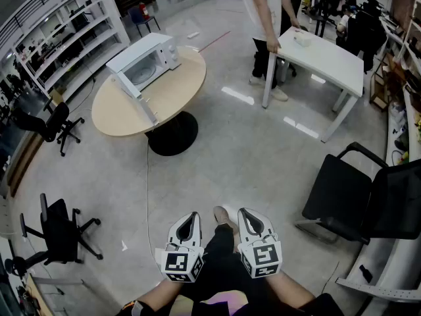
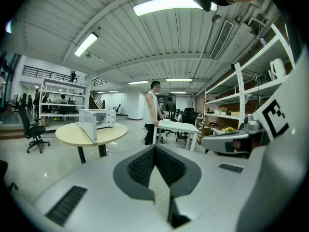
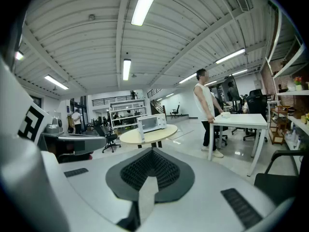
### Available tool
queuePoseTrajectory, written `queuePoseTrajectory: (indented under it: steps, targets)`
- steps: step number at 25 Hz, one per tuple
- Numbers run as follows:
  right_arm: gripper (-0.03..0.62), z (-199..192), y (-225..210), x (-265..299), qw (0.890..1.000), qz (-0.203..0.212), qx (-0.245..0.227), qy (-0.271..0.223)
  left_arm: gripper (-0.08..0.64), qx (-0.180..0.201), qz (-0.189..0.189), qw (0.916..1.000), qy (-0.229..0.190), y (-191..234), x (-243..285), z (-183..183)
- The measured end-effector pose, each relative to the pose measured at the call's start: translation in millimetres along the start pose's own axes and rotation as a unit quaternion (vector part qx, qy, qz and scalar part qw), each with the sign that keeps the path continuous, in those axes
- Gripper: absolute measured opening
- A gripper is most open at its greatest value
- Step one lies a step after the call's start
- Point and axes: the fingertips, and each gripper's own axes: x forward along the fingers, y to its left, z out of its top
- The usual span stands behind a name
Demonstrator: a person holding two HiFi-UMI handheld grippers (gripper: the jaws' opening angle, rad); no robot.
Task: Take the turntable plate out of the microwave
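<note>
Head view: both my tongs are well away from the microwave [image 1: 150, 59], left tongs [image 1: 192, 216] and right tongs [image 1: 244, 212] down by my legs. The microwave sits on the round table [image 1: 115, 114] with its door [image 1: 136, 94] swung open in front of it. The plate should be inside, but I can't really make it out from here.

Left gripper view: left tongs [image 2: 155, 147] fully closed, holding nothing.

Right gripper view: right tongs [image 3: 152, 150] same deal, closed and empty.

What worries me is clipping that door on the way in, or reaching in with the tongs closed and shoving the plate instead of gripping it. It's probably glass, so a shallow pinch on the rim could let it slip.
</note>
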Motion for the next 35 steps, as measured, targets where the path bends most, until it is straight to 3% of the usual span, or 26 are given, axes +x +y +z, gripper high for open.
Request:
queuePoseTrajectory:
  steps: [6,19,26,35]
  targets:
    - [0.014,6,-8,26,1.000,0.003,-0.006,0.013,0.046,-0.008,-0.006,0.9999,0.006,8,28,3]
    - [0.015,42,-35,172,0.999,0.008,-0.010,0.052,0.046,-0.042,0.003,0.9989,0.020,96,143,28]
    - [0.015,88,-57,250,0.996,-0.004,-0.052,0.077,0.047,-0.054,-0.019,0.9983,-0.009,132,220,74]
    - [0.015,139,-50,355,0.990,0.022,-0.101,0.098,0.046,-0.069,0.023,0.9954,-0.062,226,286,122]
